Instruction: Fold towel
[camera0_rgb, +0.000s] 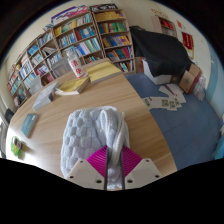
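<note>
The towel (92, 138), pale and waffle-textured, lay bunched on the wooden tabletop (110, 95), right in front of the claw (113, 160). A narrow ridge of the cloth ran back between the two pink pads (98, 161) and looked squeezed between them, so the claw appeared pressed together on a fold of towel; the rest of the cloth spread out ahead and to the left, resting on the wood.

The step in hand was probably carrying a pinched edge across to lay it over the rest. To do that well, the grip should stay firm on the fold while the claw lifts only enough for the trailing cloth to clear itself, then travels straight over the towel toward its far edge. Dragging low would likely rumple the layer beneath. The edges should be lined up before release, and the release made with the cloth already lying down, so it does not spring back.

Farther along the tabletop sat a stack of books (74, 84) and a red-and-white can (77, 67), well apart from the towel. Bookshelves (75, 40) filled the wall beyond.
</note>
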